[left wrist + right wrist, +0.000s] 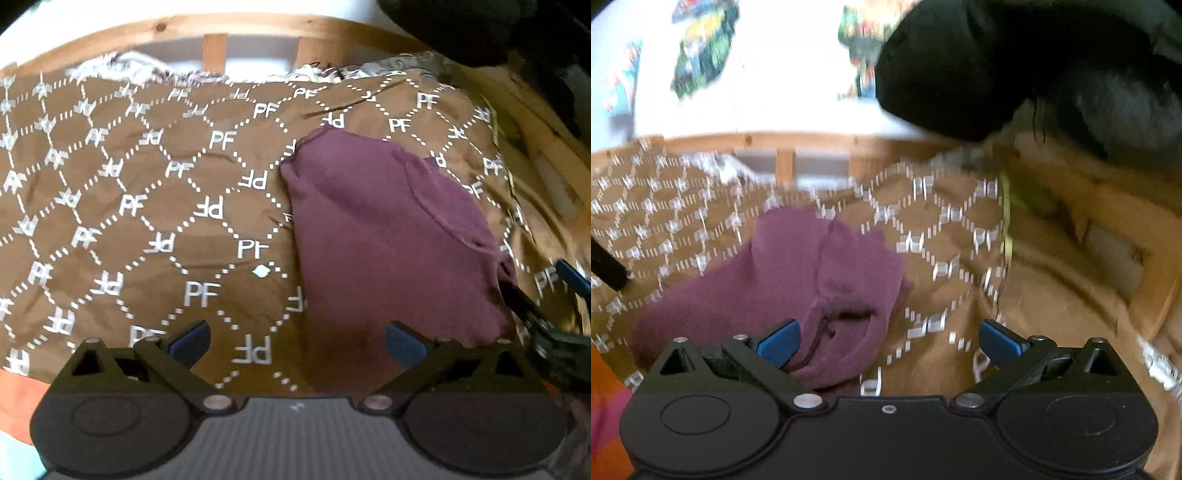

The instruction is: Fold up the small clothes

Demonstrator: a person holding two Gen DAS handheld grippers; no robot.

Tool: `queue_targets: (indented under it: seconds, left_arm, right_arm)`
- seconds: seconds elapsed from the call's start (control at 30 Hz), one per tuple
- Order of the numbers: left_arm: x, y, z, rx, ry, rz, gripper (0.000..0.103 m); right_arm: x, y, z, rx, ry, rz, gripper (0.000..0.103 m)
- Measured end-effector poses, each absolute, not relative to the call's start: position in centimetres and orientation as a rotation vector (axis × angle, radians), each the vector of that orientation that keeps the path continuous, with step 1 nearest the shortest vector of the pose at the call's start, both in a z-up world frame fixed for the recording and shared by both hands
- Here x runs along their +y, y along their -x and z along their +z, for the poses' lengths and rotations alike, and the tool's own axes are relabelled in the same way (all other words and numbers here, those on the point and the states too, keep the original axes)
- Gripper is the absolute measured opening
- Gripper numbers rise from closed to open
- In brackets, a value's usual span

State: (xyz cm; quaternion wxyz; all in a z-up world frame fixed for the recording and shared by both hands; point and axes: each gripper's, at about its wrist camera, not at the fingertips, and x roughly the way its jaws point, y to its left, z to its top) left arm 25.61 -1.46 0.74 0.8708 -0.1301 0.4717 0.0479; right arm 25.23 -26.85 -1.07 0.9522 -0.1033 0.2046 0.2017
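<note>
Daylight is soft and fairly bright in both views, strongest at 12 o'clock, where the white wall (783, 74) washes out. The left wrist view is mostly sharp at centre: the letters on the brown cloth (147, 206) read clearly, but smear toward 9 and 3 o'clock. The right wrist view is motion-blurred throughout, its cloth pattern streaked. Fisheye bending curves the wooden rail (236, 26). A dark mass (1015, 66) at 1 o'clock shows no detail.

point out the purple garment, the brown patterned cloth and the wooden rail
purple garment (373, 243), left wrist view, middle of its folded body
brown patterned cloth (147, 177), left wrist view, bare printed area
wooden rail (258, 26), left wrist view, top bar
</note>
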Motion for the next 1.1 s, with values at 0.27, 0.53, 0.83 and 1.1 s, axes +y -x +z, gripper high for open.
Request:
queue_targets:
  seconds: [0.27, 0.53, 0.83, 1.1]
  left_arm:
    - [-1.3, -27.1, -1.8, 0.978, 0.348, 0.100, 0.102]
    - [-2.1, -25.8, -3.8, 0.861, 0.268, 0.037, 0.103]
    - [-1.0, -25.2, -5.7, 0.783, 0.344, -0.041, 0.103]
    - [1.0, -26.2, -7.7, 0.821, 0.494, -0.149, 0.103]
  right_arm:
    - [-29.3, -25.8, -0.3, 0.391, 0.092, 0.374, 0.102]
    - [-31.6, -26.3, -1.2, 0.389, -0.021, 0.332, 0.102]
    - [-31.5, -26.9, -3.7, 0.382, -0.009, 0.324, 0.102]
    - [-28.1, -29.1, 0.2, 0.290, 0.010, 0.403, 0.102]
